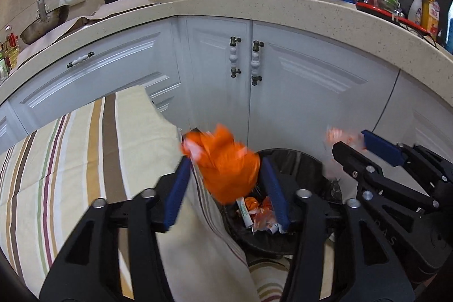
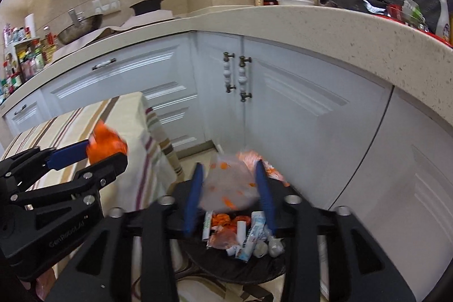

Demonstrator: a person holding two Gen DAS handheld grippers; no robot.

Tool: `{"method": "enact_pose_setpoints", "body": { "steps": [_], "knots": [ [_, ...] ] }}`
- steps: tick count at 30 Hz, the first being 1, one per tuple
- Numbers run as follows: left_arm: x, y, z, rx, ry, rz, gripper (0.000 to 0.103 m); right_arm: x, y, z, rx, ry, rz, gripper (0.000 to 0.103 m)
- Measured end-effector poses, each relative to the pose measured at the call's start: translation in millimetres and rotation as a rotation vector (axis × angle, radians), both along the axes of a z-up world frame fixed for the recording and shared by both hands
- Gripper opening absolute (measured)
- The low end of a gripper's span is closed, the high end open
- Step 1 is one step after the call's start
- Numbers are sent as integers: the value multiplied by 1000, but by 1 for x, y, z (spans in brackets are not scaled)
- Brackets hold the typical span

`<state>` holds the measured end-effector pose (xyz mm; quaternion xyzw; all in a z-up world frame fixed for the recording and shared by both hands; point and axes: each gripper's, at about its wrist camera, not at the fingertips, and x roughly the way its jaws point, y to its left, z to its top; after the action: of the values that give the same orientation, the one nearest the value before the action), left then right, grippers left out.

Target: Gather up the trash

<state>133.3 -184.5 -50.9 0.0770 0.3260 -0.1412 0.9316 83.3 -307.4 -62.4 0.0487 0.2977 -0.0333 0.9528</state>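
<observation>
Orange wrapper (image 1: 229, 166) between left gripper (image 1: 226, 186) pads, above bin (image 1: 300, 160) mouth; jaws spread, pad contact unclear through blur

Pale orange-spotted bag (image 2: 229, 186) between right gripper (image 2: 230, 194) pads, over bin; jaws spread, grip unclear

Judgement: drop both straight down, centred over opening, right gripper at 3 o'clock of left

Striped cloth (image 1: 85, 160) edge at 9 o'clock crowds rim; cabinet doors (image 1: 254, 81) at 12 o'clock limit reach
</observation>
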Motion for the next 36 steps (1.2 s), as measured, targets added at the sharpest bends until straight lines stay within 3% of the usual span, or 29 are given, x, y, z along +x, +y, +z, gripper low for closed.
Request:
{"method": "enact_pose_setpoints", "body": {
  "steps": [5,9,14,24,36],
  "knots": [
    [8,-2,-1,-3,8,10,54,1,-10,-1,16,-4,-32,47],
    [2,9,8,-24,-13,21,69,-5,-10,5,7,-21,-43,49],
    [-14,28,19,-30,-52,28,69,-17,-4,17,-1,-49,-48,53],
    [-52,78,42,-64,-119,86,78,-44,32,47,-36,-126,-9,61],
    [-92,128,64,-101,-185,164,79,-76,76,68,-77,-190,44,70]
  ]
}}
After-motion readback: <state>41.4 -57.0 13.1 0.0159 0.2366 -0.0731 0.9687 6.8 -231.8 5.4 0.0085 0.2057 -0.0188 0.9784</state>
